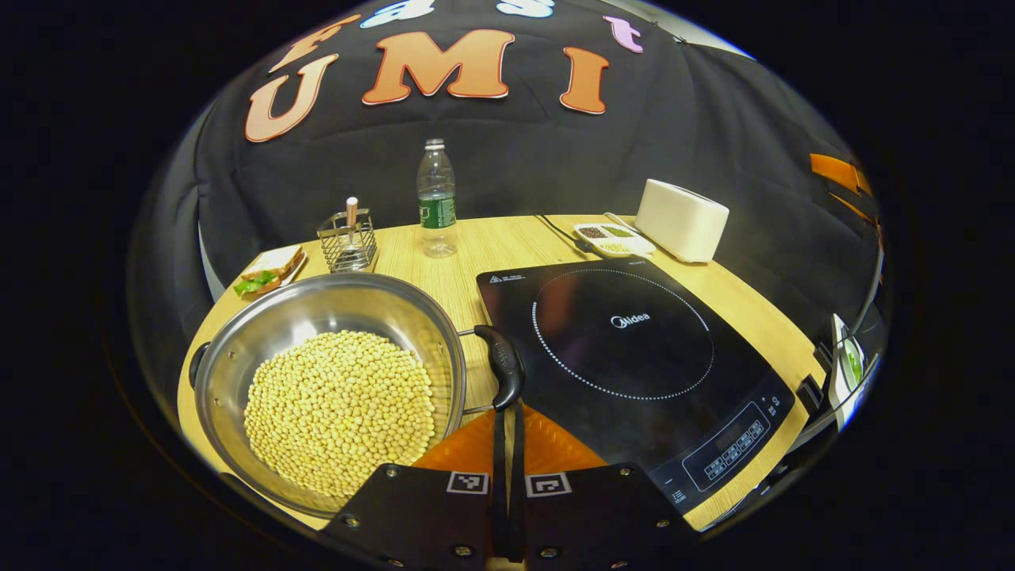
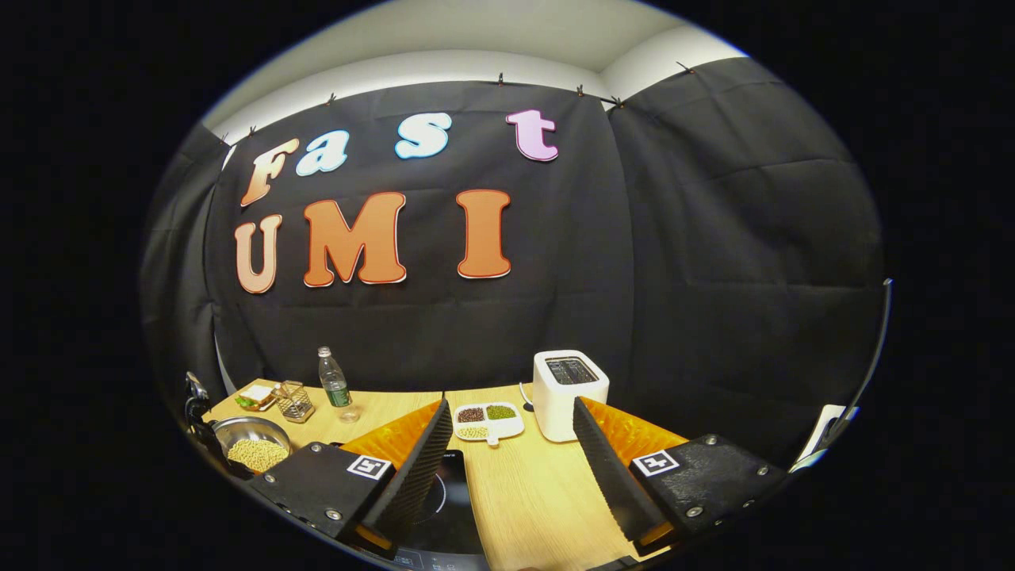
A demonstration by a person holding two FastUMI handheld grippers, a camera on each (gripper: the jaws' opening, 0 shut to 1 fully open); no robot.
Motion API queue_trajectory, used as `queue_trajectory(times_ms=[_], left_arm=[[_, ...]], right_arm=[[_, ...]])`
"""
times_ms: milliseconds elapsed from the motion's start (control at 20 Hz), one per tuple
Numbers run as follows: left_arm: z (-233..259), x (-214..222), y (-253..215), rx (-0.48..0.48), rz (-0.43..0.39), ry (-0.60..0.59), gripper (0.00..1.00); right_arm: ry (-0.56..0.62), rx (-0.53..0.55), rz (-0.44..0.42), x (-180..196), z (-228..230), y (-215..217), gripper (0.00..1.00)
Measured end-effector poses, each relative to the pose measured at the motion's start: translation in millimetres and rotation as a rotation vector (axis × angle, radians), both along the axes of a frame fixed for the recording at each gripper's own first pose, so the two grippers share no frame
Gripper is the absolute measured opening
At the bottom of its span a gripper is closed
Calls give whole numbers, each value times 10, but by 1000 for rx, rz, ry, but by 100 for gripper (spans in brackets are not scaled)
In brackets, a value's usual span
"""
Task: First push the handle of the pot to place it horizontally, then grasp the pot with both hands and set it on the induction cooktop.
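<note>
Light wood-grain counter [image 1: 444,270] carries all items. Near left: round stainless-steel pot [image 1: 238,349] holding pale yellow beans, black handles at both sides. Just right of it: flat black glass induction cooktop [image 1: 626,357], control panel at its near right corner. Far edge, left to right: white plate with a sandwich [image 1: 270,274], small wire rack [image 1: 347,242], clear plastic water bottle with green label [image 1: 437,198], white sectioned dish of mixed beans [image 1: 612,238], white rectangular toaster [image 1: 680,220].
</note>
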State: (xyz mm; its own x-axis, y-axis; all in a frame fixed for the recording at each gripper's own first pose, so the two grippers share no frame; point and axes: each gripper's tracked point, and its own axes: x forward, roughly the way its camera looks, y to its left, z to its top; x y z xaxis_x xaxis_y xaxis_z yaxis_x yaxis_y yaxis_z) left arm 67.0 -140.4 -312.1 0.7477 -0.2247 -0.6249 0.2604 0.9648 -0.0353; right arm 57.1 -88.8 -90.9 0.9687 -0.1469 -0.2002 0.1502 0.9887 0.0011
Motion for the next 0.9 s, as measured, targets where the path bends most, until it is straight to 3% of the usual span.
queue_trajectory(times_ms=[50,100,500,850,900], left_arm=[[2,12,3,0,-1,-2,2],[-4,17,-6,-3,-1,-4,2],[54,47,-28,-6,-16,-22,2],[796,17,244,34,-20,-227,2],[897,-16,313,22,-13,-240,3]], right_arm=[[0,0,0,-4,-4,7,95],[1,0,1,-3,-4,12,99],[5,-6,3,-24,10,94,95],[-13,-3,35,-85,130,405,95],[-15,-4,46,-93,148,485,99]])
